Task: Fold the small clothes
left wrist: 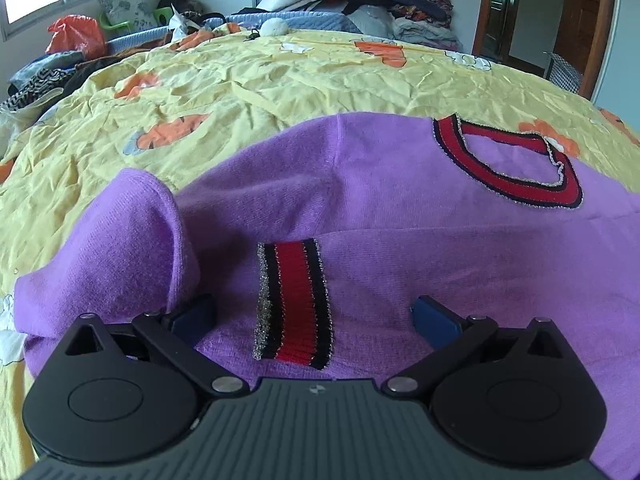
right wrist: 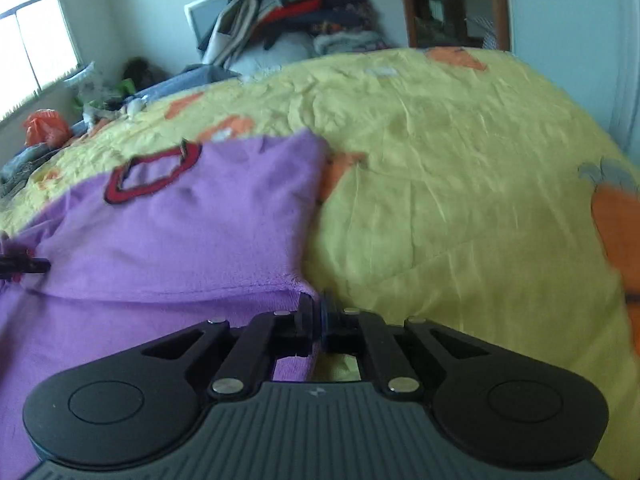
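Left wrist view: the left gripper (left wrist: 314, 314) hovers wide open, holding nothing, the purple sweater's (left wrist: 400, 208) striped cuff (left wrist: 294, 304) between its 2 fingers.

Right wrist view: the right gripper (right wrist: 317, 312) is closed, seemingly empty, at the sweater's right edge on the yellow bedspread (right wrist: 460, 200).

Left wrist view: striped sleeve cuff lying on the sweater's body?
Yes, the red-and-black cuff lies flat across the purple sweater, folded inward.
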The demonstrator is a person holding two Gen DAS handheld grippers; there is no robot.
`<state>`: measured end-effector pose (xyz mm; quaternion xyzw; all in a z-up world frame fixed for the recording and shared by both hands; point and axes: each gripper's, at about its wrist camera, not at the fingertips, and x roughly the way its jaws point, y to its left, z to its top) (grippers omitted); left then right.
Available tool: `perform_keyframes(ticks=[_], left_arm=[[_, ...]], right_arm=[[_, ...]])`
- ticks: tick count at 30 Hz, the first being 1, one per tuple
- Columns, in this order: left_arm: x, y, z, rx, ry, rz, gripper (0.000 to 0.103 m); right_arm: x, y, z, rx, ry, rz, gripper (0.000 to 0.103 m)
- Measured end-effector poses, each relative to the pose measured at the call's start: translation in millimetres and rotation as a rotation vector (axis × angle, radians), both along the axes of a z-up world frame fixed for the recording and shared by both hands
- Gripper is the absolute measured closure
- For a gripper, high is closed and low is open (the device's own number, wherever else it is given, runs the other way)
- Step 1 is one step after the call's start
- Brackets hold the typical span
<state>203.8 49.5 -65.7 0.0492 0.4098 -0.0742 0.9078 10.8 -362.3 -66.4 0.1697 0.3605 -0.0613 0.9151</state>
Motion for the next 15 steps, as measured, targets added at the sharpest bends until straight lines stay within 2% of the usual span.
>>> perform_keyframes(ticks=[1,2,3,5,7,10,11,12,13,15], left_arm=[[1,1,0,0.0,0.003,0.003,0.0],[1,4,1,-0.004,0.009,0.01,0.0],[2,7,1,-0.015,0.015,0.011,0.0],[2,10,2,-0.021,0.017,0.015,0.0],[2,9,2,-0.019,0.017,0.02,0.0],[1,5,3,0.002,0.016,0.021,0.0],[1,4,3,0.007,0.018,0.024,0.0],[2,4,4,0.009,0.021,0.027,0.0],[3,3,4,0.011,0.028,0.03,0.0],[3,1,8,0.016,0.027,0.034,0.0]], right_arm=[[2,0,2,0.023,0.008,0.008,0.092],[3,-6,6,0.056,0.021,-0.004,0.073],[3,-12,13,0.087,-0.003,-0.027,0.048],[7,-23,26,0.135,-0.124,-0.034,0.02],[37,-27,27,0.124,-0.13,-0.013,0.02],[91,-32,10,0.175,-0.068,0.016,0.022],[103,-30,5,0.169,-0.06,0.033,0.032],[109,-25,2,0.148,-0.058,0.047,0.1],[112,-22,2,0.118,-0.049,0.03,0.099],[104,-18,13,0.075,-0.099,0.022,0.099]])
